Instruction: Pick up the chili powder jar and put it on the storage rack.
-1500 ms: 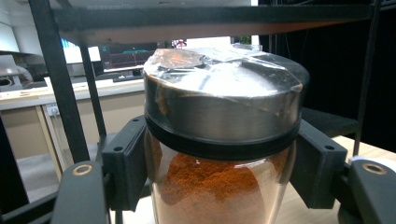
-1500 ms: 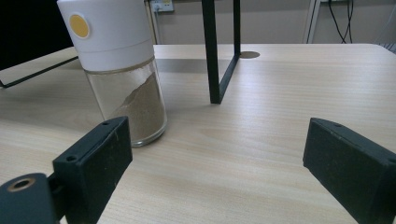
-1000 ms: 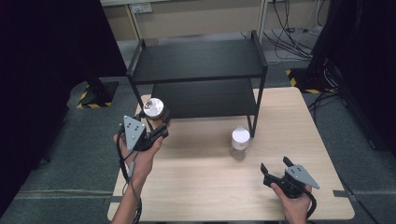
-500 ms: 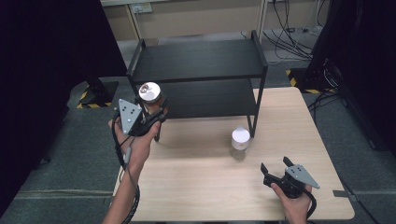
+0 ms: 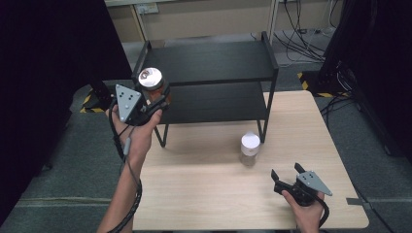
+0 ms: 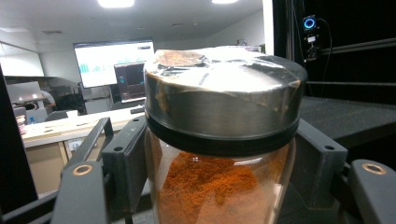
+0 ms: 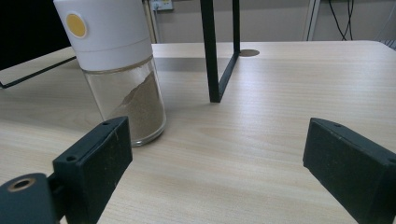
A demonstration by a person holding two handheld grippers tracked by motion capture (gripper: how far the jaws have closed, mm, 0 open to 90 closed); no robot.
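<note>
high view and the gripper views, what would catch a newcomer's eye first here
A glass jar of orange-red powder with a shiny metal lid is held up in the left gripper, beside the left end of the black two-tier metal shelf. A white-capped glass jar of brownish powder stands on the light wooden table, with the open right gripper near it.

High view overhead (facing forward-down); gripper views close, table-level

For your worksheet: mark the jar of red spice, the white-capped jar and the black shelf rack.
jar of red spice (image 6: 219, 196): left gripper view, glass body.
white-capped jar (image 7: 107, 35): right gripper view, white cap.
black shelf rack (image 5: 209, 60): high view, top shelf.
</note>
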